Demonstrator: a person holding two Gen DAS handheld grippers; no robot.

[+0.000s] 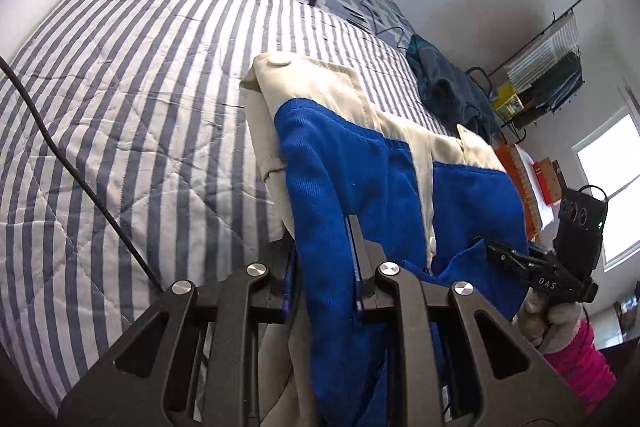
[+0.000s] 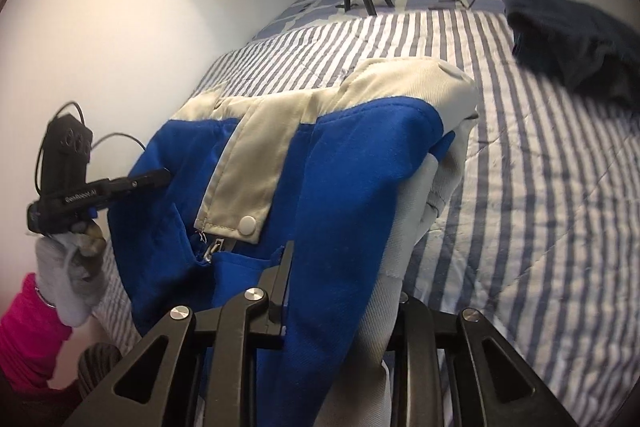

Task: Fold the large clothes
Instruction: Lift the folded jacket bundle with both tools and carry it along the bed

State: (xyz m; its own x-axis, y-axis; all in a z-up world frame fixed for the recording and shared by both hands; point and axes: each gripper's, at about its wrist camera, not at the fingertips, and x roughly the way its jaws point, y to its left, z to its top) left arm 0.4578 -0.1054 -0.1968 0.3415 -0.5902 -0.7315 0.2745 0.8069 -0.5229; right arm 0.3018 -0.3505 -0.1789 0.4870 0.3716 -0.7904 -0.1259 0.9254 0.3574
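Both grippers, left gripper (image 1: 324, 259) and right gripper (image 2: 340, 283), are clamped on the jacket (image 1: 392, 163) hem, lifting it off the bed (image 1: 140, 87) near edge to fold over.

Left hand-held gripper (image 1: 324, 259): jaws clamped on blue-and-cream jacket (image 1: 360, 155), fabric raised above striped quilt (image 1: 140, 75) on bed. Right hand-held gripper (image 1: 490, 247): gripping same jacket at its right edge, carried by gloved hand (image 1: 552, 315) with pink sleeve (image 1: 580, 363). Dark garment (image 1: 444, 83) lying near far bed edge.
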